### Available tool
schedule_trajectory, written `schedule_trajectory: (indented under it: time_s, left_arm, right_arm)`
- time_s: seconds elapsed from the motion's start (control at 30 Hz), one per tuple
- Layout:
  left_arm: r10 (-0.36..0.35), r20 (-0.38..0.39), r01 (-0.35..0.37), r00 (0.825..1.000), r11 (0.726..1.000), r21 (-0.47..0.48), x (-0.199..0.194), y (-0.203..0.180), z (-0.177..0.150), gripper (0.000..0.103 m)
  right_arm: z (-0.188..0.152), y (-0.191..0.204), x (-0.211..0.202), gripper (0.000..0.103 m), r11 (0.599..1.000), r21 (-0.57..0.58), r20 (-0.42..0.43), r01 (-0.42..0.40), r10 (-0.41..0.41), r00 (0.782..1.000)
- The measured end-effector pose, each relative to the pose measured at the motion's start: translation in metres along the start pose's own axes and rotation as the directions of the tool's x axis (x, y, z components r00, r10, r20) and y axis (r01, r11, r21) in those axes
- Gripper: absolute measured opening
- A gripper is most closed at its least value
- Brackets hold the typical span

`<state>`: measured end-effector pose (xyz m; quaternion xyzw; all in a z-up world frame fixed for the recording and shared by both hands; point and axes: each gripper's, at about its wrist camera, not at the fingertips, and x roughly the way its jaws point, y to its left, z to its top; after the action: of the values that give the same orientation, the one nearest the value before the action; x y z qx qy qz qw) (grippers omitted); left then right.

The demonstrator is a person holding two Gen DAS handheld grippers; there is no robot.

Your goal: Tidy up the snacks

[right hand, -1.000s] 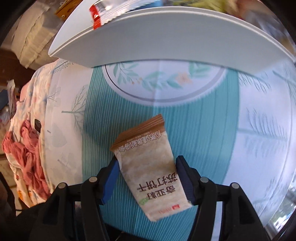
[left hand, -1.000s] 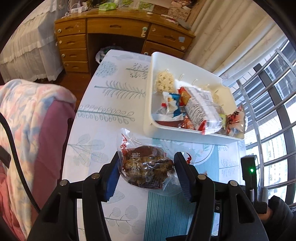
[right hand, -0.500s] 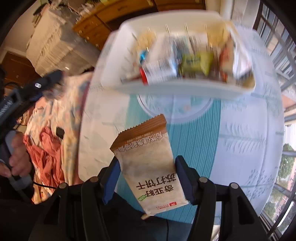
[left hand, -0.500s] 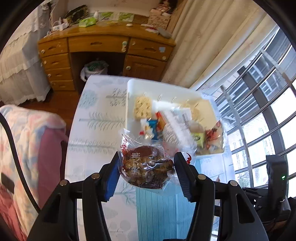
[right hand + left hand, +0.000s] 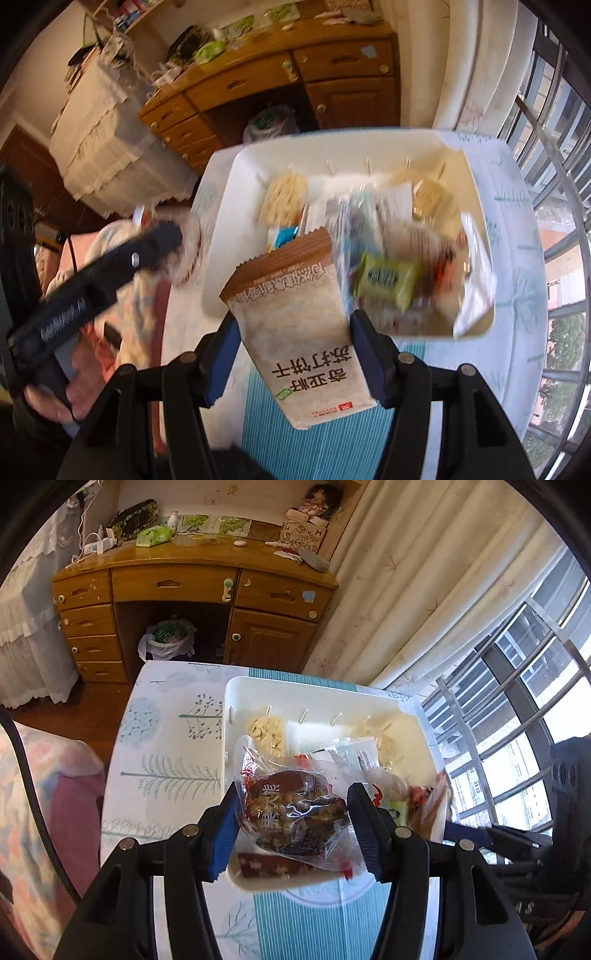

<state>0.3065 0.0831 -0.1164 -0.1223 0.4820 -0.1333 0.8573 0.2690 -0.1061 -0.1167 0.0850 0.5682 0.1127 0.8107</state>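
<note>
Two packets are held above the tabletop (image 5: 166,775), at the near edge of one white tray (image 5: 332,690) of mixed snacks. The left gripper (image 5: 291,808) pinches a clear bag of brown snacks (image 5: 295,812) — red characters, unreadable; the right gripper (image 5: 291,328) pinches a beige cracker packet (image 5: 299,325) printed 苏打饼干.

A table (image 5: 166,775) stands in the near part of the room. A tray (image 5: 317,690) sits on the table, on its right side. Many snack packs (image 5: 388,273) lie in the tray, most of them at its right end. A desk (image 5: 192,576) stands far behind the table. A bin bag (image 5: 166,638) sits under the desk. A window (image 5: 524,709) is on the right.
</note>
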Motion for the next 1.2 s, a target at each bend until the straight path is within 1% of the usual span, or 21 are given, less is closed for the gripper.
schedule_trajectory:
  time_s: [0.1,0.17,0.2,0.23,0.27,0.33,0.37,0.47,0.53,0.63,0.7,0.77,0.9,0.93,1.03,1.1,1.2]
  left_arm:
    - [0.018,0.001,-0.018,1.000,0.999,-0.034,0.015,0.006,0.002,0.056]
    - [0.035,-0.007,-0.035,0.999,0.998,-0.043,0.022,0.008,0.005,0.058]
    - [0.042,-0.014,-0.043,0.999,0.998,-0.042,0.024,0.009,0.005,0.062]
    - [0.048,-0.020,-0.049,0.999,0.998,-0.042,0.026,0.009,0.005,0.072]
    - [0.053,-0.021,-0.054,0.998,0.998,-0.042,0.027,0.009,0.006,0.080]
    - [0.059,-0.020,-0.060,0.998,0.997,-0.051,0.025,0.009,0.005,0.084]
    - [0.058,-0.024,-0.059,0.998,0.996,-0.059,0.024,0.009,0.004,0.086]
    - [0.060,-0.037,-0.063,0.998,0.995,-0.079,0.020,0.007,0.002,0.087]
    - [0.072,-0.034,-0.074,0.997,0.994,-0.079,0.014,0.003,-0.002,0.087]
    - [0.108,-0.019,-0.109,0.994,0.991,-0.079,-0.001,-0.004,-0.013,0.088]
    - [0.131,-0.007,-0.131,0.991,0.987,-0.095,-0.013,-0.008,-0.024,0.088]
    - [0.156,-0.006,-0.155,0.988,0.981,-0.116,-0.026,-0.012,-0.038,0.089]
    - [0.206,-0.013,-0.206,0.978,0.966,-0.158,-0.050,-0.022,-0.072,0.090]
    - [0.217,-0.017,-0.216,0.976,0.961,-0.170,-0.057,-0.026,-0.082,0.091]
    - [0.225,-0.020,-0.224,0.974,0.954,-0.200,-0.076,-0.036,-0.113,0.096]
    - [0.232,-0.024,-0.232,0.972,0.950,-0.210,-0.086,-0.043,-0.131,0.096]
    - [0.245,-0.050,-0.250,0.968,0.946,-0.205,-0.098,-0.054,-0.154,0.096]
  right_arm:
    - [0.013,-0.009,0.013,0.061,0.999,0.021,0.027,0.041,-0.042,0.999]
    - [0.016,-0.015,0.018,0.061,0.998,0.050,0.026,0.045,-0.046,0.999]
    - [0.018,-0.019,0.020,0.062,0.997,0.067,0.027,0.043,-0.045,0.999]
    - [0.019,-0.023,0.023,0.062,0.995,0.084,0.026,0.045,-0.047,0.999]
    - [0.019,-0.025,0.024,0.062,0.994,0.092,0.020,0.050,-0.052,0.998]
    - [0.019,-0.030,0.026,0.064,0.993,0.101,0.009,0.058,-0.060,0.998]
    - [0.018,-0.031,0.024,0.070,0.993,0.103,0.008,0.057,-0.059,0.998]
    - [0.015,-0.034,0.017,0.082,0.993,0.110,0.017,0.038,-0.040,0.999]
    - [0.012,-0.036,0.012,0.085,0.994,0.110,0.024,0.019,-0.022,0.999]
    - [0.003,-0.037,0.004,0.086,0.996,0.089,0.028,-0.016,0.013,1.000]
    - [-0.007,-0.039,-0.001,0.089,0.997,0.074,0.028,-0.033,0.031,0.999]
    - [-0.017,-0.040,-0.006,0.094,0.997,0.064,0.023,-0.039,0.038,0.999]
    - [-0.051,-0.049,-0.020,0.097,0.997,0.047,0.003,-0.058,0.058,0.998]
    - [-0.060,-0.051,-0.023,0.097,0.997,0.044,-0.006,-0.058,0.058,0.998]
    - [-0.088,-0.059,-0.033,0.098,0.998,0.041,-0.030,-0.056,0.057,0.998]
    - [-0.104,-0.064,-0.039,0.098,0.997,0.045,-0.030,-0.061,0.062,0.998]
    - [-0.129,-0.070,-0.045,0.098,0.998,0.054,-0.070,-0.038,0.042,0.997]
